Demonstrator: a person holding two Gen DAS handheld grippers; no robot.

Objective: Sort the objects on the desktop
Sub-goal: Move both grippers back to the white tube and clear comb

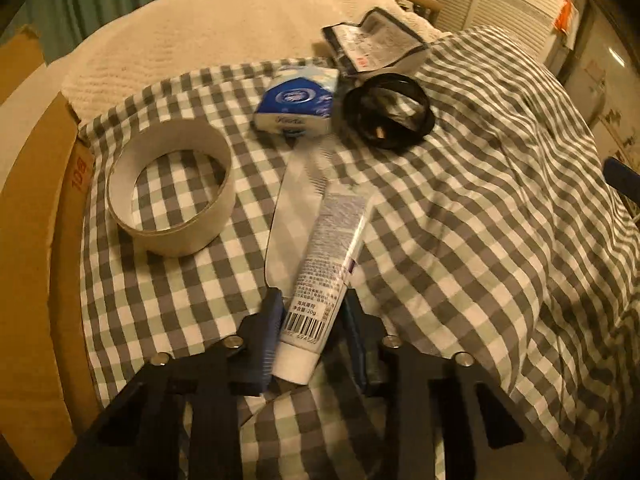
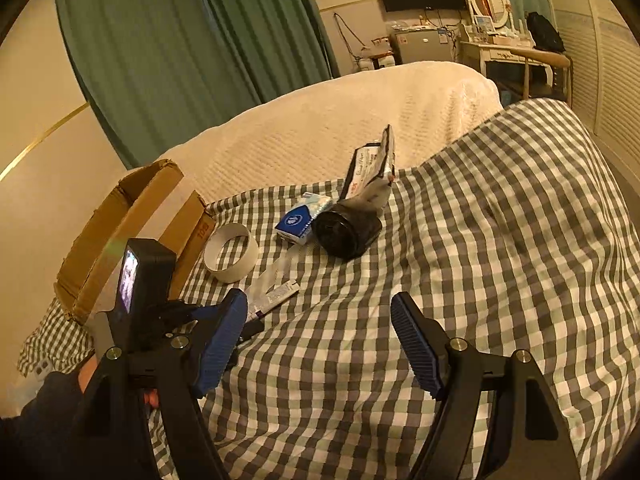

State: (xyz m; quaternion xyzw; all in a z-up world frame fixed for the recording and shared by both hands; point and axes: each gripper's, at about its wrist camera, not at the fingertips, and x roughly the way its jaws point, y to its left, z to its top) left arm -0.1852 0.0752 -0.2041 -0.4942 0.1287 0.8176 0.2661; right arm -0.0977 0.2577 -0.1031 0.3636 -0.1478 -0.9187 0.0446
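Toothpaste tube [image 1: 320, 280] is lying near the checked cloth's [image 1: 460, 220] left edge, long axis running straight away from the left gripper [image 1: 310, 308], which is clamping its cap end; the right gripper [image 2: 320, 344] is gaping empty, farther off.

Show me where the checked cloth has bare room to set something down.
Free: the wide stretch of checked cloth right of the black roll, in front of the open right claw. Crowded: the left side, where tape ring, tissue pack, comb and tube cluster beside the cardboard box.
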